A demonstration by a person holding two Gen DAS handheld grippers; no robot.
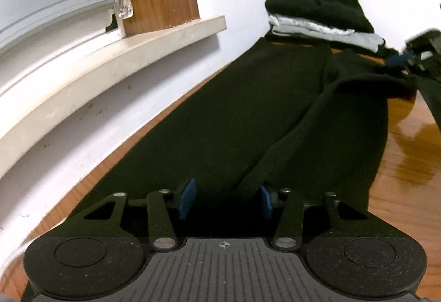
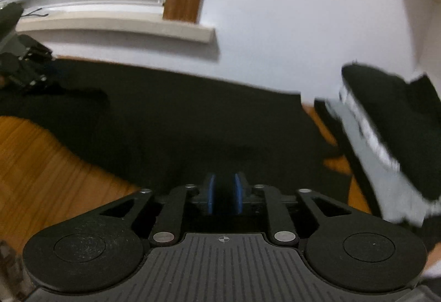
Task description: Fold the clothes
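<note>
Garment (image 1: 261, 109) on table (image 1: 408, 169), stack (image 1: 317, 15) behind

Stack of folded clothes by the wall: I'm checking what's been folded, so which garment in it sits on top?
The black garment tops the stack; the grey and white folded pieces lie beneath it, apart from the black garment spread on the table.

the wooden table (image 1: 408, 164) stood hard against the white wall, its glossy top catching the light. a black garment (image 1: 248, 114) lay spread flat along the wall edge, one fold of it running lengthwise down the middle. at the far end of the table sat a stack of folded clothes (image 1: 319, 18), black on top, grey and white beneath.
</note>
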